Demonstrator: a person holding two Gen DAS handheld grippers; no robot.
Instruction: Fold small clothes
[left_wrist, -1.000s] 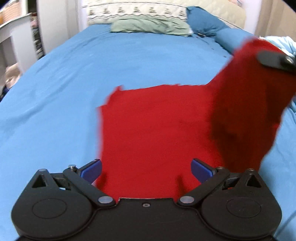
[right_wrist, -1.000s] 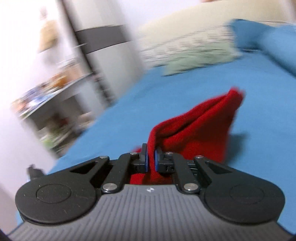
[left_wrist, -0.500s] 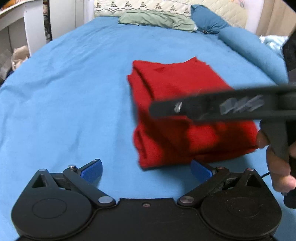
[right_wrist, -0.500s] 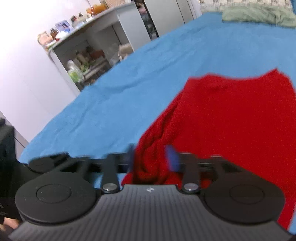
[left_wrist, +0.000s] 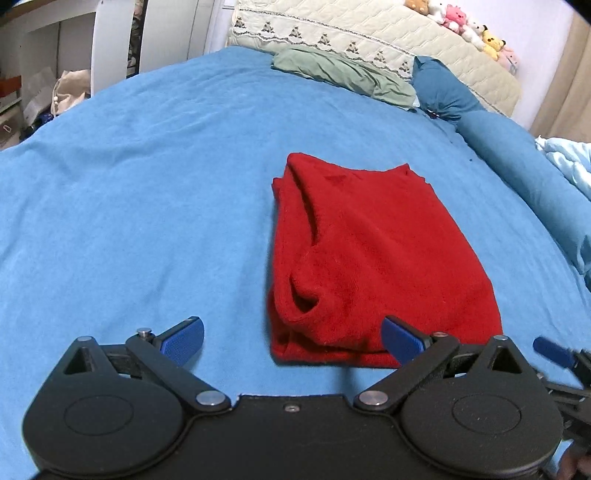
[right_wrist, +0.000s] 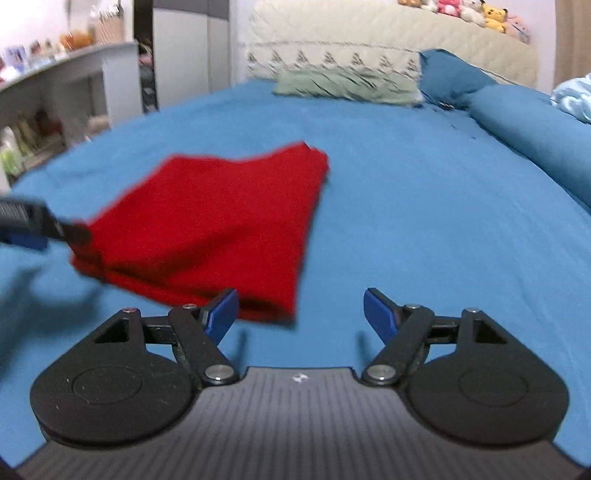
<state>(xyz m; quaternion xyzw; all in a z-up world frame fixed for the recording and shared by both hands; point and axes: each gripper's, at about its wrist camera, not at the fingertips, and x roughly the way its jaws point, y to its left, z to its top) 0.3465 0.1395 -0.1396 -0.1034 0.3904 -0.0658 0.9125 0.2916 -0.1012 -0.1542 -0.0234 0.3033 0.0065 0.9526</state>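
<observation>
A red garment (left_wrist: 373, 258) lies folded in a thick rectangle on the blue bed sheet (left_wrist: 140, 192). My left gripper (left_wrist: 291, 341) is open just short of its near edge, holding nothing; its right pad overlaps the cloth's near edge in the picture. In the right wrist view the same red garment (right_wrist: 218, 225) lies ahead and to the left. My right gripper (right_wrist: 301, 310) hangs over bare sheet beside the garment's near corner, its jaws opening wide with nothing between them. The left gripper's tip (right_wrist: 26, 225) shows at the left edge, near the garment's corner.
A green folded cloth (left_wrist: 343, 74) and a dark blue pillow (left_wrist: 443, 88) lie near the quilted headboard (left_wrist: 369, 37). A long blue bolster (left_wrist: 528, 173) runs along the right side. Shelves and a cabinet (right_wrist: 66, 99) stand left of the bed.
The right gripper carried the red flap over onto the rest, let it go with its jaws spreading, and drew back and down. The garment now lies folded flat. The left gripper backed off slightly.
</observation>
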